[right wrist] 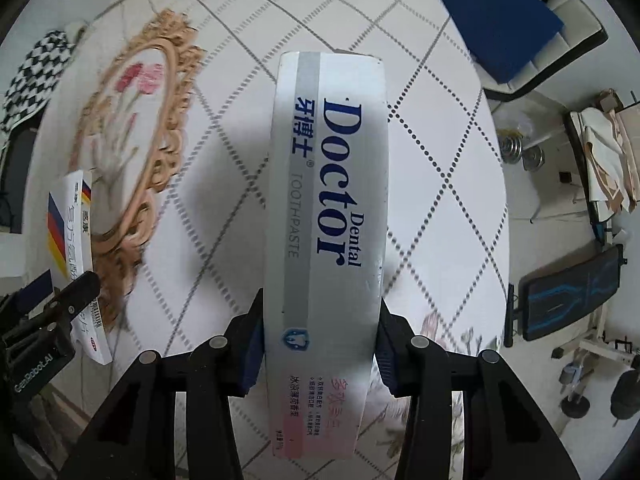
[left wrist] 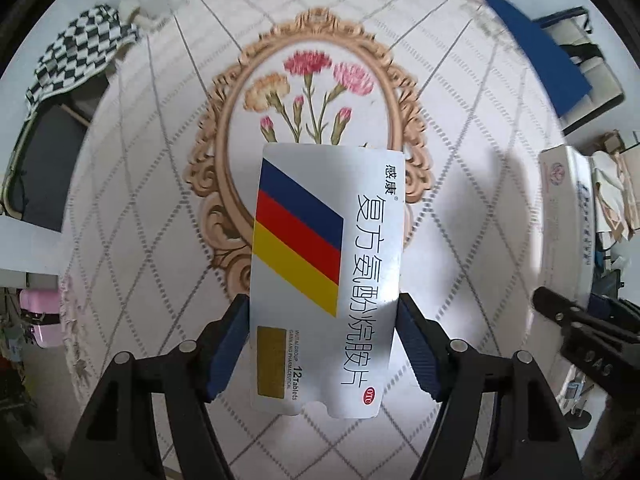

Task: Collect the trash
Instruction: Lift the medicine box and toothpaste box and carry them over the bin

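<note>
My left gripper (left wrist: 322,340) is shut on a white medicine box (left wrist: 324,264) with blue, red and yellow stripes, held above a round table (left wrist: 140,200) with a flowered white cloth. My right gripper (right wrist: 320,344) is shut on a long white Dental Doctor toothpaste box (right wrist: 326,208), held above the same table (right wrist: 440,160). The medicine box (right wrist: 76,240) and the left gripper (right wrist: 48,320) show at the left edge of the right wrist view. The toothpaste box (left wrist: 564,216) and the right gripper (left wrist: 584,332) show at the right edge of the left wrist view.
A checkered cloth (left wrist: 76,56) hangs over a chair at the far left. A dark blue flat item (right wrist: 496,16) lies at the table's far right edge, over a chair. A workout bench (right wrist: 572,292) and dumbbell weights (right wrist: 520,152) stand on the floor to the right.
</note>
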The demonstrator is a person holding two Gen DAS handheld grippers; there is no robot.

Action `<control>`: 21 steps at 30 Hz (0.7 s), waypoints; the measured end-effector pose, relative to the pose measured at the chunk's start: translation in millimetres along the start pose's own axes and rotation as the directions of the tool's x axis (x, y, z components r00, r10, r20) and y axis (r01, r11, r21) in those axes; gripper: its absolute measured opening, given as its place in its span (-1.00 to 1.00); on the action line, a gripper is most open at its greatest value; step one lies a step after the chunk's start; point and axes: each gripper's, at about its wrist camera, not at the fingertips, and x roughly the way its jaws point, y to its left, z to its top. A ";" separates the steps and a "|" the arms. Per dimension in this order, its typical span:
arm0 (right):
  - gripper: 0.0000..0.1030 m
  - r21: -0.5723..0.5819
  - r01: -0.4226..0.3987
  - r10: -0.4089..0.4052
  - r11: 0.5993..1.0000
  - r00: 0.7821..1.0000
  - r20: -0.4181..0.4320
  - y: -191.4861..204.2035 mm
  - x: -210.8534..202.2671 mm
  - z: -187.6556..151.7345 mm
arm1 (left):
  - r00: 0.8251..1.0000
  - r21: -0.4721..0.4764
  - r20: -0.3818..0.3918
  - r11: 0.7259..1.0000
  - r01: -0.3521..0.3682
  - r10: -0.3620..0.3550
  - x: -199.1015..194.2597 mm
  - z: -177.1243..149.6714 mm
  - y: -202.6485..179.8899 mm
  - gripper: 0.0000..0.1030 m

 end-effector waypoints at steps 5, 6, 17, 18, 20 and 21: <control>-0.06 -0.028 0.002 0.001 1.000 0.995 0.096 27.1 -37.7 -42.1 | 0.995 0.028 0.091 0.999 0.030 -0.033 -53.2 -33.2 9.8 0.36; -0.06 -0.033 0.002 0.002 0.999 0.993 0.119 33.2 -48.0 -52.5 | 0.994 0.034 0.105 0.999 0.036 -0.040 -58.6 -38.2 13.4 0.36; -0.06 0.016 -0.033 0.027 0.999 0.955 0.295 84.9 -163.9 -213.6 | 0.955 0.138 0.257 0.984 0.115 -0.148 -152.8 -160.2 76.5 0.36; -0.06 0.030 -0.040 0.029 0.999 0.952 0.306 91.6 -171.0 -236.6 | 0.954 0.147 0.256 0.982 0.121 -0.156 -156.2 -173.3 83.3 0.36; -0.06 0.055 -0.052 0.032 0.997 0.950 0.310 101.6 -179.8 -271.0 | 0.956 0.161 0.236 0.977 0.141 -0.176 -160.6 -205.5 98.8 0.36; -0.06 0.071 -0.060 0.036 0.996 0.952 0.305 107.3 -183.3 -292.1 | 0.957 0.166 0.223 0.974 0.151 -0.187 -158.8 -215.1 102.8 0.36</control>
